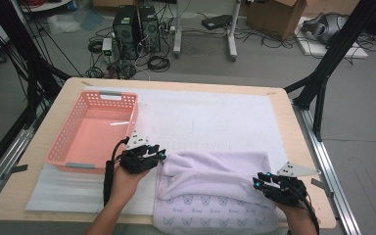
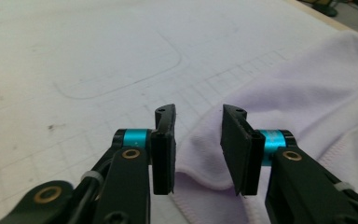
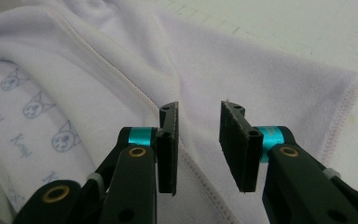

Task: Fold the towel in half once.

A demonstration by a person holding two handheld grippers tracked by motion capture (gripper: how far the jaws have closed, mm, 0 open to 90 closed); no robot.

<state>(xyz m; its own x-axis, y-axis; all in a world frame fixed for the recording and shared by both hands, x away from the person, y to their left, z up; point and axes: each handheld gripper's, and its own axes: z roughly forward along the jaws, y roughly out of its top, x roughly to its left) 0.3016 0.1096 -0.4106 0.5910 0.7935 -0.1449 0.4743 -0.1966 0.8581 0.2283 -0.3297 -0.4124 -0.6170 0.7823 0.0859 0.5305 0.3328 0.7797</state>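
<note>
Towel (image 1: 215,188) in pale lilac lies folded near the front edge of the table, between the two hand-held tools. Left gripper (image 1: 157,152) hovers at its left corner with jaws apart and nothing pinched — in the left gripper view the rounded hem (image 2: 200,179) sits just beyond the black pads (image 2: 164,154), untouched. Right gripper (image 1: 260,182) stands at the cloth's right side, its jaws likewise parted over a stitched seam (image 3: 135,93) without pressing on it. The fabric looks soft, light and limp — a plush upper layer turned back over an underside printed with small cat faces (image 3: 65,137) — so it will likely sag and slide rather than hold a shape; the overlocked corners and hemmed edges look like the surest places to grip, each pinched through both layers. Beneath it spreads a white mat (image 1: 215,117) faintly ruled with a grid, on a light wooden table (image 1: 284,105). A pink plastic basket (image 1: 63,159), rigid and perforated, stands just left of the left gripper.
</note>
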